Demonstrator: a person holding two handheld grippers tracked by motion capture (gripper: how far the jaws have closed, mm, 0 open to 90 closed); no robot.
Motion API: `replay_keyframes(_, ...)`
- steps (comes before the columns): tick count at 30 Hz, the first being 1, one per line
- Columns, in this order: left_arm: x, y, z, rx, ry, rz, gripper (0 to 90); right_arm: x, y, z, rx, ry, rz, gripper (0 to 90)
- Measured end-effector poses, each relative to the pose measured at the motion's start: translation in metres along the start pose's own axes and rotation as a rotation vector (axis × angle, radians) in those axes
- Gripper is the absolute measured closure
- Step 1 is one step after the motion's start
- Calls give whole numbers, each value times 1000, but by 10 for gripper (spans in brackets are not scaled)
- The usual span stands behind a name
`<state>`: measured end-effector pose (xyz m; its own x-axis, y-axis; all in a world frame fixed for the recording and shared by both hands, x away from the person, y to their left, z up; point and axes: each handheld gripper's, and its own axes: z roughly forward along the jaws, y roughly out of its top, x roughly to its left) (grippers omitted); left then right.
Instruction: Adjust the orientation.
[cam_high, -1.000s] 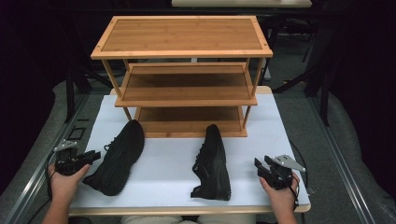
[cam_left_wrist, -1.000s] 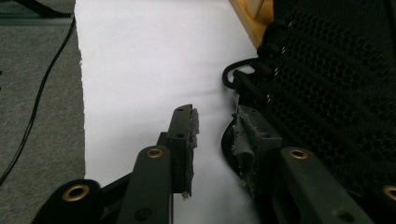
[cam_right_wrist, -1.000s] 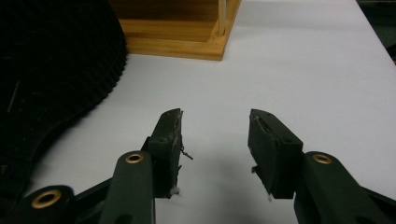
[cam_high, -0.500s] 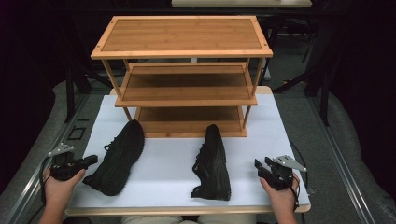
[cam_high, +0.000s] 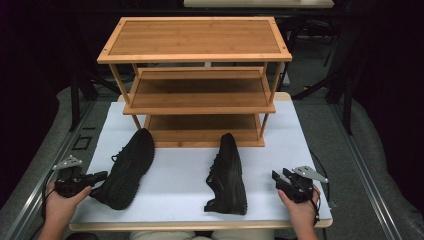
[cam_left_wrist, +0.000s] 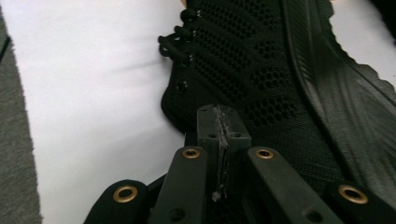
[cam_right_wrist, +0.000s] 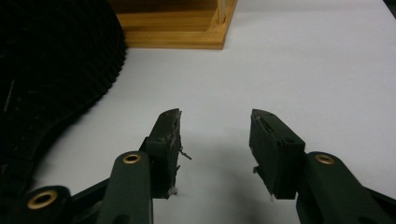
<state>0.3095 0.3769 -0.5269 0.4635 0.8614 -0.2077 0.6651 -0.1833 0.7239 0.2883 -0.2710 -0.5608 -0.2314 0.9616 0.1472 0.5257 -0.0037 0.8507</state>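
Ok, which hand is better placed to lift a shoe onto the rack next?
Left. The left gripper sits shut at the heel of the tipped left shoe. The right gripper is open over bare table, apart from the right shoe.

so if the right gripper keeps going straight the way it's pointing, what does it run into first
Probably nothing soon: the right gripper points with open jaws over the bare white table. The wooden shoe rack lies farther ahead and slightly left, the black shoe off to its left; depth is hard to judge.
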Motion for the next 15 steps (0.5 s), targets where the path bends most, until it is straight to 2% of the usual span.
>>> replay_keyframes(5,-2,1,3,4,-24,8,889,-1,0,-1,3,2,9,528)
replay_keyframes(6,-4,2,4,16,-42,14,889,-1,0,0,9,2,9,527)
replay_keyframes(15,-9,3,6,16,-25,16,886,0,0,1,14,7,4,524)
